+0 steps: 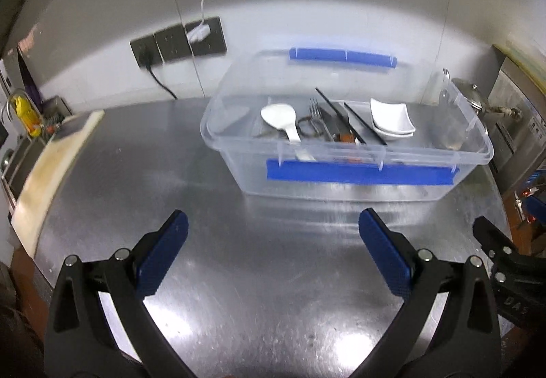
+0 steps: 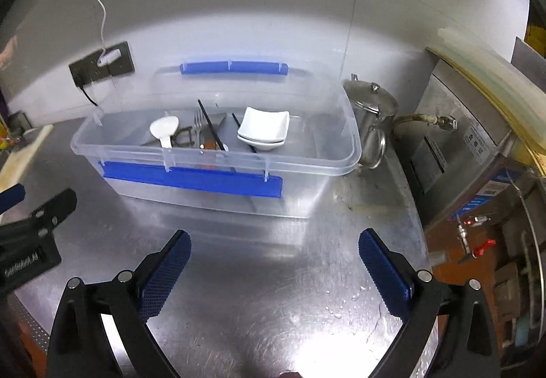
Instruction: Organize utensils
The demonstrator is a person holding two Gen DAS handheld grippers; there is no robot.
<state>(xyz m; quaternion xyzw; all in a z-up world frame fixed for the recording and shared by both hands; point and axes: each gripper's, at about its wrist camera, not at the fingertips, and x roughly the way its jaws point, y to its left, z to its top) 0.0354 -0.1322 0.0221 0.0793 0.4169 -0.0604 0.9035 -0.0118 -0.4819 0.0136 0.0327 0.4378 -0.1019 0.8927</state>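
A clear plastic bin [image 1: 471, 154] with blue side handles stands on the steel counter; it also shows in the right wrist view [image 2: 351, 153]. Inside lie a white spoon [image 1: 278, 117], a fork [image 1: 315, 113], black chopsticks [image 1: 336, 112] and stacked white dishes [image 1: 390, 120]. The right wrist view shows the spoon [image 2: 164, 129], fork [image 2: 197, 124], chopsticks [image 2: 211, 129] and dishes [image 2: 263, 129] too. My left gripper [image 1: 273, 231] is open and empty above the counter in front of the bin. My right gripper [image 2: 274, 248] is open and empty, also in front of the bin.
A wooden cutting board [image 1: 51, 170] lies at the counter's left edge. A steel kettle [image 2: 372, 115] stands right of the bin, beside a steel appliance [image 2: 471, 153]. Wall sockets [image 1: 179, 43] with cables sit behind. The counter [image 1: 239, 275] drops off at the right.
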